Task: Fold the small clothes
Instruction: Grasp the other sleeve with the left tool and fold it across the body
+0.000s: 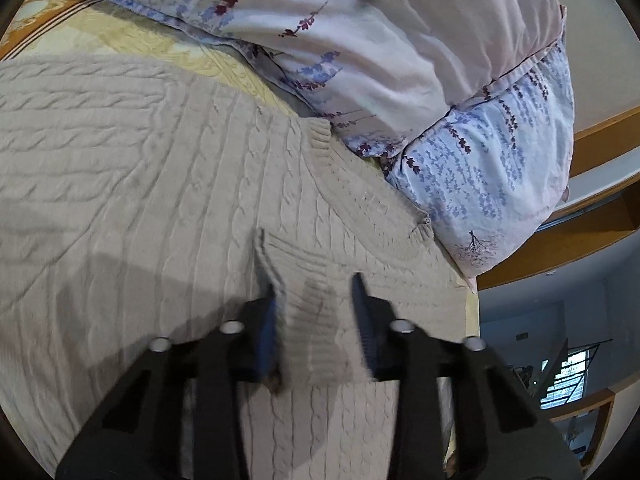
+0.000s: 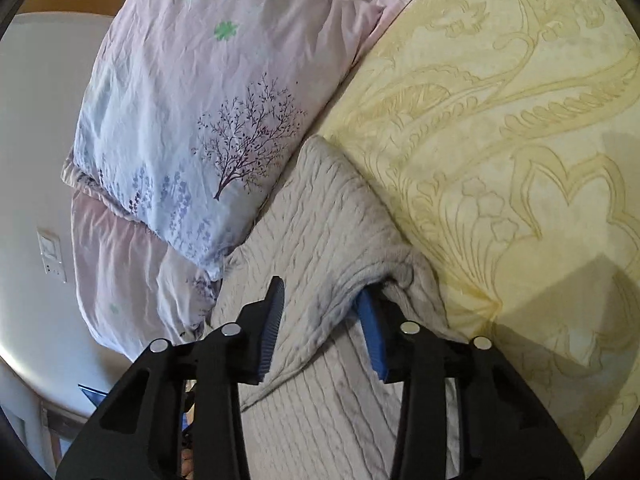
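Knitted sweater [image 1: 140, 168] on bed [image 2: 500, 120], both grippers' jaws gripping its folds

Stuff you can't really make out

The sweater [image 1: 140, 184] runs off the left wrist frame's edge; the right gripper [image 2: 320, 304]'s blue fingertip [image 2: 366, 300] is buried under knit.

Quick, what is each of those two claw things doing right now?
Left gripper: part open, ribbed cuff of the beige cable-knit sweater between its fingers; grip cannot be told.
Right gripper: part open around a raised fold of that sweater; grip cannot be told.
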The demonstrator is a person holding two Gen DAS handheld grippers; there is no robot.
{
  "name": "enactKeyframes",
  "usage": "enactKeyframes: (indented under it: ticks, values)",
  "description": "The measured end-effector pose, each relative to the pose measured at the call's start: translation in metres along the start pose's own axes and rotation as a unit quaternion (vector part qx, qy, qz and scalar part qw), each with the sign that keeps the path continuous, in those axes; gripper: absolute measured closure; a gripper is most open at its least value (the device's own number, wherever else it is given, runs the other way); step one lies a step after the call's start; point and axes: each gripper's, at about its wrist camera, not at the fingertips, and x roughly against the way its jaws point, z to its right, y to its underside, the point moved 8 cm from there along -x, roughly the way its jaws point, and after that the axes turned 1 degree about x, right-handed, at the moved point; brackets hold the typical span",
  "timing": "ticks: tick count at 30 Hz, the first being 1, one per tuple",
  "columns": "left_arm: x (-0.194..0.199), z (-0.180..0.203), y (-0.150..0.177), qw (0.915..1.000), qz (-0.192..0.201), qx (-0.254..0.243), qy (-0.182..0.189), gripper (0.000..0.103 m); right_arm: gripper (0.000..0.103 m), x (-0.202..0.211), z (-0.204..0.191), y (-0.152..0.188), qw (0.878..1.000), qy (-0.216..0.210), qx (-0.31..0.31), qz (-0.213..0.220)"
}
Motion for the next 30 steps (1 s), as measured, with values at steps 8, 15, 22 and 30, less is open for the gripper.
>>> enactKeyframes:
  ticks: [8, 15, 22, 30]
  values:
    - [0.018, 0.032, -0.023, 0.9939, 0.047, -0.100, -0.004, 0.098, 0.094, 0.013, -0.018, -0.002, 0.998, -0.016, 0.049, 0.035]
    - [-0.001, -0.008, -0.027, 0.9918, 0.019, -0.089, -0.090, 0.098, 0.094, -0.006, -0.006, 0.020, 0.995, 0.067, 0.079, 0.010]
    - [0.030, -0.012, -0.018, 0.9931, 0.029, -0.086, -0.075, 0.060, 0.068, 0.037, -0.011, 0.014, 0.981, 0.132, 0.115, 0.086]
    - [0.146, -0.070, -0.014, 0.9917, 0.111, -0.034, -0.054, 0.046, 0.051, 0.004, -0.054, 0.031, 0.979, 0.082, 0.186, 0.022]
